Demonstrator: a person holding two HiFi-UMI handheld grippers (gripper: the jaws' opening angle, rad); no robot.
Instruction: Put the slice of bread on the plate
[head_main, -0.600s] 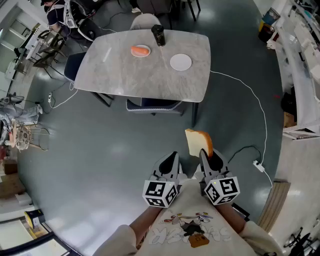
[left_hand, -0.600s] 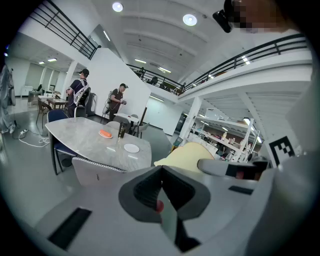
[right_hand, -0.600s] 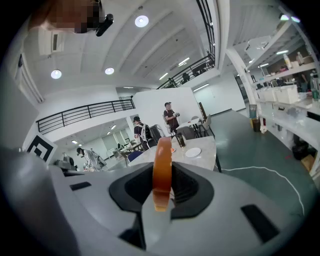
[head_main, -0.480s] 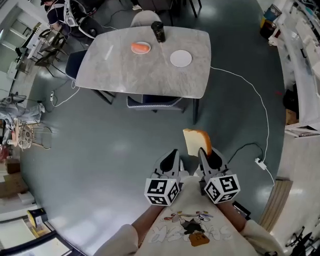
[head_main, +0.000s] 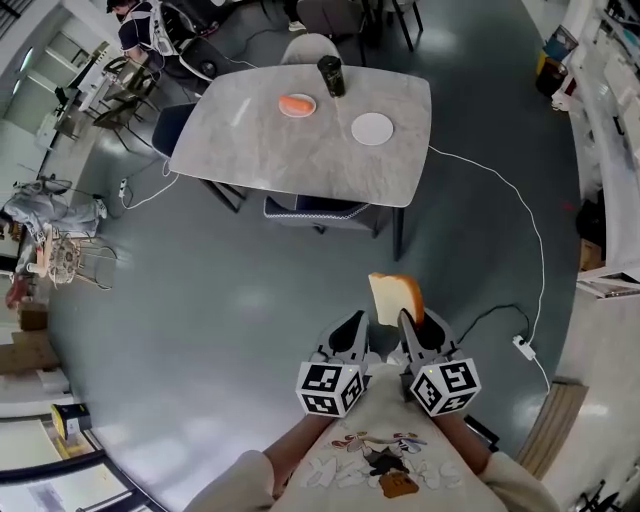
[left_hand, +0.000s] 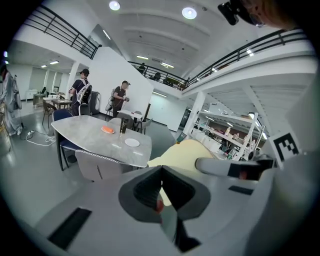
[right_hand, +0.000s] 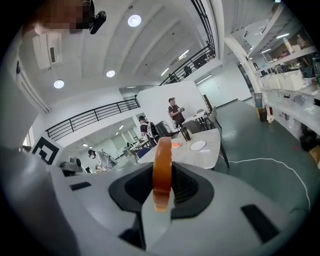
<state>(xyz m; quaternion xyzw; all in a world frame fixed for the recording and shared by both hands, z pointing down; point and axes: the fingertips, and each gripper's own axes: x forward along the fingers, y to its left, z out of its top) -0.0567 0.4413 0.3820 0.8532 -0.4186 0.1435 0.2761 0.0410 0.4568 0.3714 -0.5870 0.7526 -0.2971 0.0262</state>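
Big lab/workshop hall: mezzanine railings (left_hand: 60, 27), shelf racks (left_hand: 227, 131), grey floor (head_main: 250, 300), work table (head_main: 250, 150).

Both forearms, in pale cream sleeves (head_main: 262, 468), reach forward from the bottom of the head view, close together and roughly parallel. The grey two-jaw left gripper (head_main: 355, 322) points ahead and somewhat downward, with its jaws pressed together and nothing between them. Just beside it, the grey two-jaw right gripper (head_main: 408, 320) points much the same way (its black-and-white marker cube (head_main: 445, 384) faces up toward the head camera). Its jaws clamp the lower end of an upright, tan-crusted slice of bread (head_main: 396, 297).
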